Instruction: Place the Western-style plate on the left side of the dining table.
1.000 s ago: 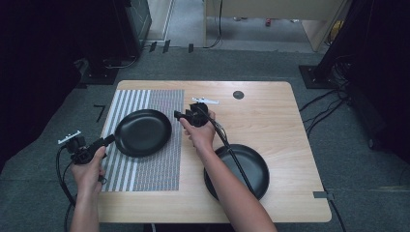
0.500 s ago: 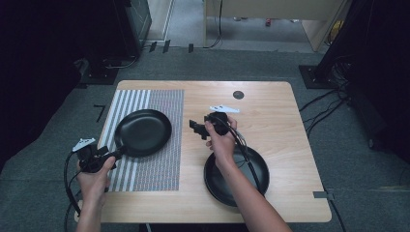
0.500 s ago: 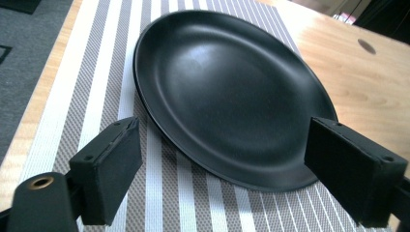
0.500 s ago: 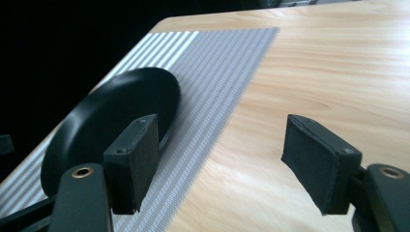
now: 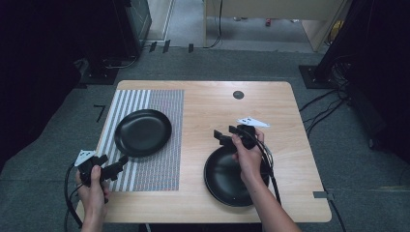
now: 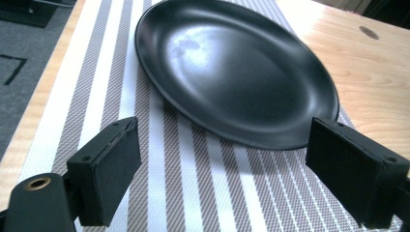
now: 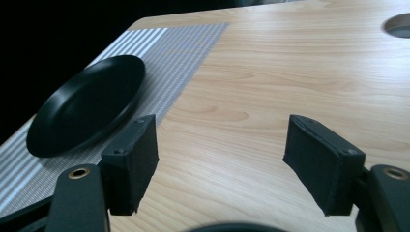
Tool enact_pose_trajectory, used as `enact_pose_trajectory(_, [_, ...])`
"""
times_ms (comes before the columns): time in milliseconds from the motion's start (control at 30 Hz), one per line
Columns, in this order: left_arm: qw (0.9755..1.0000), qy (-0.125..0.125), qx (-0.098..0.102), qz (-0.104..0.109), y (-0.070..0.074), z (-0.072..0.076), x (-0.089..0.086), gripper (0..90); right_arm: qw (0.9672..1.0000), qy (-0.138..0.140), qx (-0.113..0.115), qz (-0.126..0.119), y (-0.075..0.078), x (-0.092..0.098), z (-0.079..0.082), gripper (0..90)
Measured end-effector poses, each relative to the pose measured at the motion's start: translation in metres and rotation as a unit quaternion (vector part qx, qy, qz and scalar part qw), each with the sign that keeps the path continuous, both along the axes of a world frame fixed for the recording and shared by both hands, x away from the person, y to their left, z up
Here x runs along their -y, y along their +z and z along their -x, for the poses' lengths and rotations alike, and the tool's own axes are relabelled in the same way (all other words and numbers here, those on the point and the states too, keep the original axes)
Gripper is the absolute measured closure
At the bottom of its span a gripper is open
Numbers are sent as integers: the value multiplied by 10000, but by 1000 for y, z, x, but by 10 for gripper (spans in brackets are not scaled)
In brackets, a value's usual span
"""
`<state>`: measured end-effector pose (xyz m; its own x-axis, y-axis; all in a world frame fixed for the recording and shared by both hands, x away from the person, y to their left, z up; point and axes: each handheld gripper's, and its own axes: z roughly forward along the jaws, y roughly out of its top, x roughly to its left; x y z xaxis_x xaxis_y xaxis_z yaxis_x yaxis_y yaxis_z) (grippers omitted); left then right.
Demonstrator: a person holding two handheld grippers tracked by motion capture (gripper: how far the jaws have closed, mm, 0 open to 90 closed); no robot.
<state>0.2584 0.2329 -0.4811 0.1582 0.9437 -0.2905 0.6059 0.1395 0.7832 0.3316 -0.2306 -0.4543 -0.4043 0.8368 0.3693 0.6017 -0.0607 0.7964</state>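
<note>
Grey carpet floor point(image 5: 63, 130), wooden counter point(image 5: 270, 101), dark cabinet point(image 5: 123, 29) at the back left, cables point(image 5: 319, 104) trailing right, dim surroundings.

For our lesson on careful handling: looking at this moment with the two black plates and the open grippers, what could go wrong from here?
1. The left gripper, open, sits right at the near rim of the plate on the striped mat; a forward nudge could slide that plate.
2. The right gripper hangs open above the second plate, whose near rim lies close to the table edge; the forearm or trailing cable could drag it closer.
</note>
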Motion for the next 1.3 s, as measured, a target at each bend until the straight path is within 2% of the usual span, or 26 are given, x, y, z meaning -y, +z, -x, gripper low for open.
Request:
enact_pose_trajectory(167, [9995, 41, -100, -290, -11, 7, 0, 125, 9999, -118, 32, 17, -2, 21, 14, 272])
enact_pose_trajectory(367, [9983, 219, 0, -548, -16, 17, 5, 124, 9998, -202, 15, 63, -13, 41, 32, 262])
enact_pose_trajectory(567, [9981, 366, -22, -503, -21, 23, -2, 125, 9992, -360, -15, 172, -24, 62, 45, 255])
enact_pose_trajectory(900, [9968, 294, -104, -741, -27, 33, -6, 124, 9967, -696, -27, 415, -34, 98, 69, 251])
enact_pose_trajectory(1300, [9959, 265, -153, -856, -30, 41, -13, 124, 9919, -1107, -178, 590, -45, 139, 97, 232])
